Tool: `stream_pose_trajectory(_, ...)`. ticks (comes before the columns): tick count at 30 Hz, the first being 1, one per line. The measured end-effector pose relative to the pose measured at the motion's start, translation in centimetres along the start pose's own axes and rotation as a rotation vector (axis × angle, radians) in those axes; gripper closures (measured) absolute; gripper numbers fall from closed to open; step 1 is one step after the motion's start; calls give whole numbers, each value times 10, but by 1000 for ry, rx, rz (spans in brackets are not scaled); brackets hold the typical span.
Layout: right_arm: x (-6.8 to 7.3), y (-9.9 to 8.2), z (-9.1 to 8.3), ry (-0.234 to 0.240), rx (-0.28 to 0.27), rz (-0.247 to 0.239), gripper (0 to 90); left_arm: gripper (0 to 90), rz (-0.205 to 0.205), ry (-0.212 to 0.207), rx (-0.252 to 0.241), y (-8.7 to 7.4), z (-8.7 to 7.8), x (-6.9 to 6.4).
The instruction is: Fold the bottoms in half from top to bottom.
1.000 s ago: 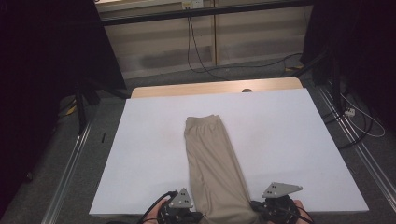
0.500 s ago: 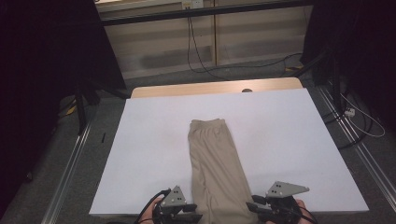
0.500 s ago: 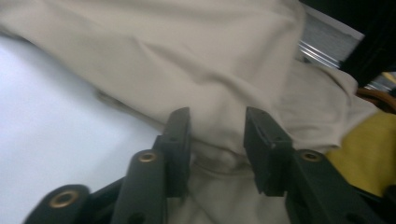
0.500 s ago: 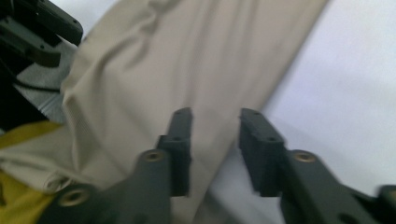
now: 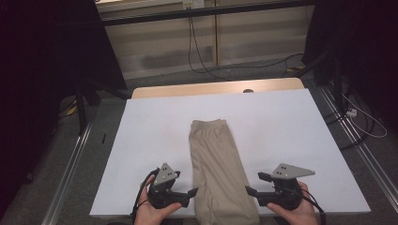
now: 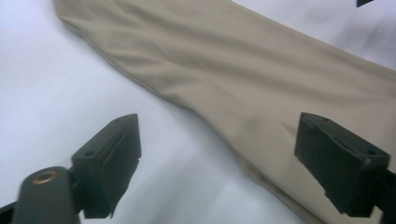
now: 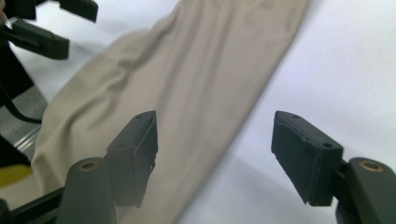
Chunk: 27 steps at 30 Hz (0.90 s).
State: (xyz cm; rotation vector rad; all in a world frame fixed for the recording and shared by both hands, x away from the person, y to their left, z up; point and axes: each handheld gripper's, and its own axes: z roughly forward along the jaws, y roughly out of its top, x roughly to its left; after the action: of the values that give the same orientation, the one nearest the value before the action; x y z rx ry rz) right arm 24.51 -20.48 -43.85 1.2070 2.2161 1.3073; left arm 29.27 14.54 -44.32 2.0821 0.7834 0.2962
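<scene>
- The folded beige trousers (image 5: 218, 173) lie as one long strip in the middle of the white table cover (image 5: 150, 140). The waistband end points to 12 o'clock, and the other end goes over the near edge at 6 o'clock.
- The left gripper (image 5: 191, 192) is just beside the trousers at their 9 o'clock side, near the table's front edge. Its jaws have just been opening and now stand spread wide. Nothing is pinched between them.
- In the left gripper view the trousers (image 6: 261, 79) run across from 11 o'clock to 4 o'clock, under the right jaw.
- The right gripper (image 5: 253, 183) is at the 3 o'clock side of the trousers. Its jaws also have just been opening and are apart, holding nothing.
- In the right gripper view the cloth (image 7: 187, 93) lies below the left jaw, and the other gripper (image 7: 51, 28) shows at 10 o'clock.
</scene>
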Motion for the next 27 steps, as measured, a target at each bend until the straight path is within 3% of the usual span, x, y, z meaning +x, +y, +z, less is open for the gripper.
stream_pose_trajectory(3, -5, 11, 5, -9, -2, -16, 308, 137, 22, 38, -6, 10, 8, 14)
stream_pose_trajectory(5, -10, 20, 12, -2, -16, -19, 309, 138, -10, 57, -21, 17, 15, 24)
stream_pose_trajectory(8, -20, 35, 26, -6, -25, -48, 348, 169, -14, 86, -50, 31, 30, 44)
stream_pose_trajectory(11, -29, 50, 40, -14, -22, -72, 350, 200, -68, 112, -41, 47, 45, 64)
stream_pose_trajectory(14, -42, 67, 56, -27, -44, -53, 380, 290, -7, 177, -34, 62, 58, 76)
stream_pose_trajectory(16, -51, 76, 68, -44, -53, -58, 415, 355, -18, 175, -32, 67, 66, 86)
stream_pose_trajectory(18, -59, 84, 83, -71, -37, -71, 439, 411, -46, 196, -31, 73, 77, 95)
stream_pose_trajectory(20, -68, 90, 97, -83, -20, -54, 480, 464, -84, 189, -24, 77, 87, 105)
stream_pose_trajectory(24, -79, 101, 125, -107, 10, -49, 539, 521, -77, 186, -13, 84, 104, 111)
stream_pose_trajectory(26, -86, 109, 144, -125, 43, -62, 585, 529, -67, 213, -5, 88, 113, 114)
stream_pose_trajectory(27, -86, 109, 144, -125, 43, -62, 585, 556, -78, 212, 1, 89, 117, 116)
